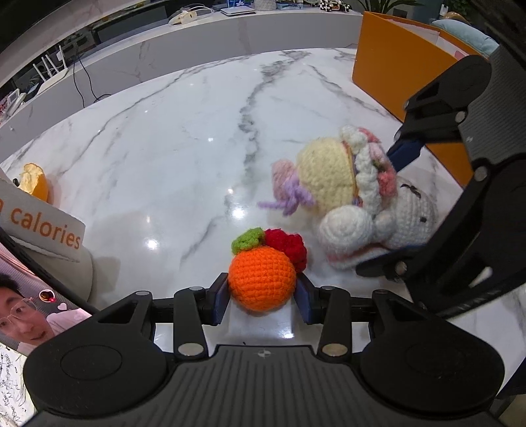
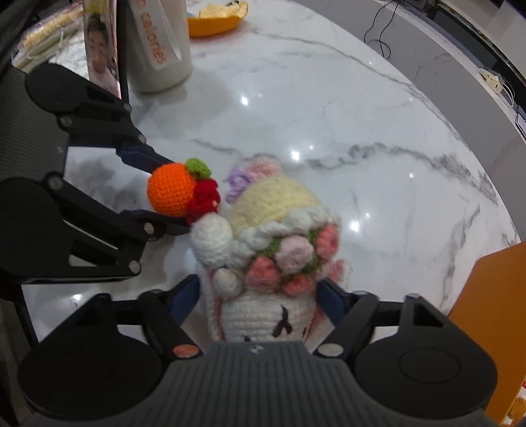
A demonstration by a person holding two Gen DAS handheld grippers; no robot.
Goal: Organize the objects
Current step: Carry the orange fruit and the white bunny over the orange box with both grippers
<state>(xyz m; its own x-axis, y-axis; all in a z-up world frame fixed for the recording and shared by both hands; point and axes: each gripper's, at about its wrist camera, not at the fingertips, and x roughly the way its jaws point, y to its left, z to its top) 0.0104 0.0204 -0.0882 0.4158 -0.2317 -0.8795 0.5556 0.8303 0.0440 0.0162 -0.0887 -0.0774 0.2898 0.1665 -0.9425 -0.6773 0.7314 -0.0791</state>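
My left gripper is shut on a crocheted orange ball with a green leaf and red berries, just above the marble table. It also shows in the right wrist view, held by the left gripper at left. My right gripper is shut on a crocheted white doll with a cream hat and pink flower wreath. In the left wrist view the doll sits right of the ball, between the right gripper's blue pads.
An orange box stands at the table's far right, also in the right wrist view. A white bottle reading "calories" and a photo stand at the left. An orange peel lies beyond it.
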